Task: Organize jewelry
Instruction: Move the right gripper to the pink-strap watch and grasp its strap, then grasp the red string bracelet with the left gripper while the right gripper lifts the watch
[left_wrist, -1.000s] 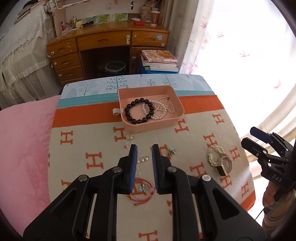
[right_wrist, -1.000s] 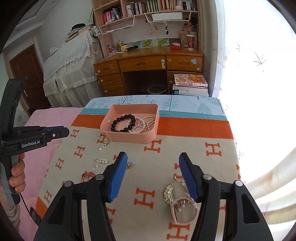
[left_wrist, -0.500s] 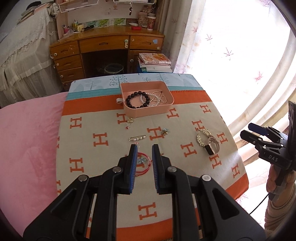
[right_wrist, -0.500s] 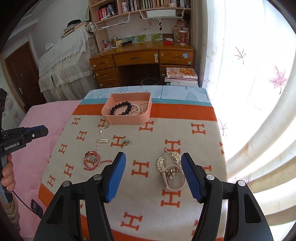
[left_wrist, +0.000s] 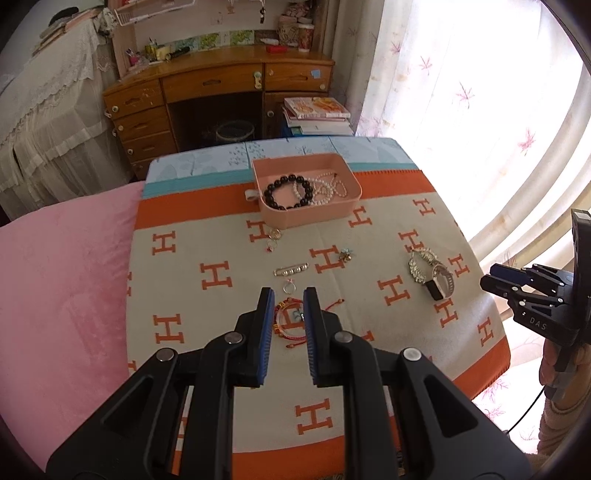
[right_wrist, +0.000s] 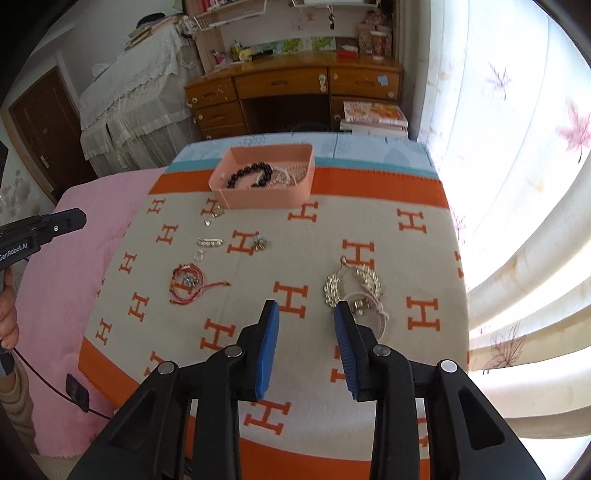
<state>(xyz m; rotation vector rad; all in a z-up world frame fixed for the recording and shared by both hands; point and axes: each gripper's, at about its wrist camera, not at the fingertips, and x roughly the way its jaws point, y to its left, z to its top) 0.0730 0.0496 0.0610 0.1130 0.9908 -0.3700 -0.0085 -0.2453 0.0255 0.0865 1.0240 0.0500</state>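
A pink tray (left_wrist: 310, 218) at the far side of the H-patterned blanket holds a black bead bracelet (left_wrist: 275, 197) and pearl strands (left_wrist: 328, 188). Loose on the blanket lie a red string bracelet (left_wrist: 291, 321), a silver bar pin (left_wrist: 291, 271), a small ring (left_wrist: 289, 287), a charm (left_wrist: 346, 254), a gold leaf necklace (right_wrist: 334, 286) and a pale watch (left_wrist: 441, 282). My left gripper (left_wrist: 289, 295) hovers over the red bracelet, shut to a narrow slit with nothing in it. My right gripper (right_wrist: 306, 306) hangs just left of the necklace, its jaws closing on nothing.
A pink bedspread (left_wrist: 62, 258) lies left of the blanket. Beyond the far edge stand a wooden desk (left_wrist: 218, 85) and a book stack (left_wrist: 317, 114). A bright curtain (left_wrist: 461, 92) runs along the right. A person's hand (right_wrist: 7, 314) holds the left gripper's handle.
Both grippers have drawn back from the tray toward the near edge, so more of the blanket shows. The right jaws have narrowed. No jewelry has moved.
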